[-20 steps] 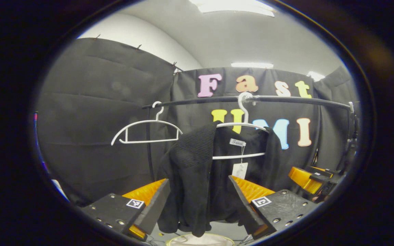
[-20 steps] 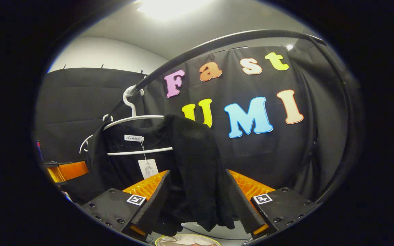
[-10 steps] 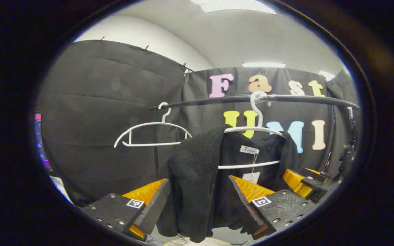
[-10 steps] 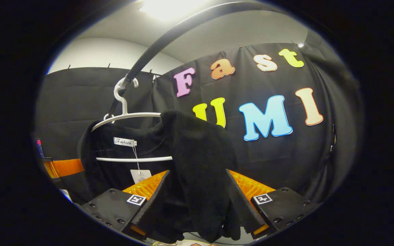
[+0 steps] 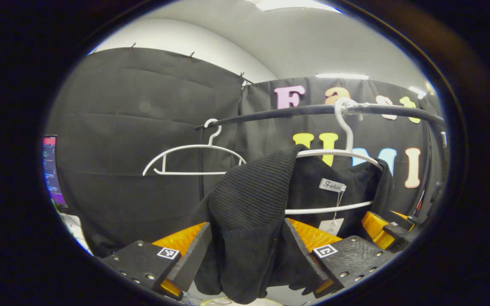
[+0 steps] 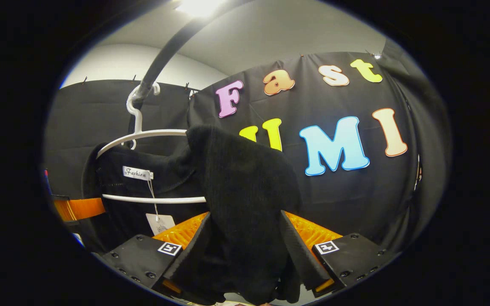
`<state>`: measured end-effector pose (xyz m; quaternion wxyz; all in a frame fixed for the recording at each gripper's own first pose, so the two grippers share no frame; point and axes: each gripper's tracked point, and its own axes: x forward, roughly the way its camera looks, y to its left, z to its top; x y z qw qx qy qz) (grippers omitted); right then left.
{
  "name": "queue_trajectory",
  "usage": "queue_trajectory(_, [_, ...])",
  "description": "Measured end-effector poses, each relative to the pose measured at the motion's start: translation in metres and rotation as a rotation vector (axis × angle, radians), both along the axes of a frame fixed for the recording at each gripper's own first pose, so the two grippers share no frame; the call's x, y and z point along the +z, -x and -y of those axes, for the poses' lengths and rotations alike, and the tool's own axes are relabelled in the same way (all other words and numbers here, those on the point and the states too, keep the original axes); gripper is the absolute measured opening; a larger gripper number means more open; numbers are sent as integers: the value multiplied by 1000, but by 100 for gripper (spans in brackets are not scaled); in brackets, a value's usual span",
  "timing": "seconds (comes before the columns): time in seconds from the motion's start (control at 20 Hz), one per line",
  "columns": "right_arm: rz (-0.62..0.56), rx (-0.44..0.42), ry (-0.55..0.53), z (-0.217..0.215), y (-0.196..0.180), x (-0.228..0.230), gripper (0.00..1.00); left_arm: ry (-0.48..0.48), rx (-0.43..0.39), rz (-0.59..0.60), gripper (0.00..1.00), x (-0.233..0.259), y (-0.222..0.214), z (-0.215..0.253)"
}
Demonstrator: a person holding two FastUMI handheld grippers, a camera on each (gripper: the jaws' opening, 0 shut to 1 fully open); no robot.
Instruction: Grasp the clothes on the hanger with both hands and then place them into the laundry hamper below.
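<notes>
A black knit garment (image 5: 249, 191) hangs on a white hanger (image 5: 334, 153) hooked over a black rail (image 5: 279, 112). My left gripper (image 5: 247, 223) is open, and the garment's left shoulder fills the space between its fingers. In the right gripper view the same garment (image 6: 240, 170) drapes off the hanger (image 6: 143, 135); my right gripper (image 6: 245, 214) is open around the other shoulder. Each gripper's orange body shows beyond the cloth in the other's view: the right gripper (image 5: 377, 223) and the left gripper (image 6: 79, 208). A pale sliver of the hamper's rim (image 5: 228, 301) shows below.
An empty white hanger (image 5: 189, 148) hangs on the rail further left. The rail (image 6: 164, 46) curves overhead in the right gripper view. A lit screen (image 5: 51, 170) stands at the far left. A white label (image 5: 332, 185) and a paper tag (image 5: 330, 225) hang inside the collar.
Both grippers have moved in on the garment, so each shoulder now sits deeper between the fingers. The finger spacing is unchanged. The hamper rim has slid almost out at the bottom.
</notes>
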<state>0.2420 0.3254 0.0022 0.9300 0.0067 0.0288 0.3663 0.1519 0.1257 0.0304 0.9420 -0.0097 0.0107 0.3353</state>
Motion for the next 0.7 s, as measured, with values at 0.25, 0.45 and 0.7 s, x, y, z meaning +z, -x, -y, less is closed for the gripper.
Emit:
queue_trajectory(0.25, [7,17,24,-7,-11,-6,78,19,11,-4,78,-6,-10,-4])
queue_trajectory(0.45, [-1,11,2,-2,-20,-4,30,18,20,4,36,-3,-9,-6])
queue_trajectory(0.7, [-102,123,-75,-8,-17,-7,1,58,-19,89,0,5,-1,1])
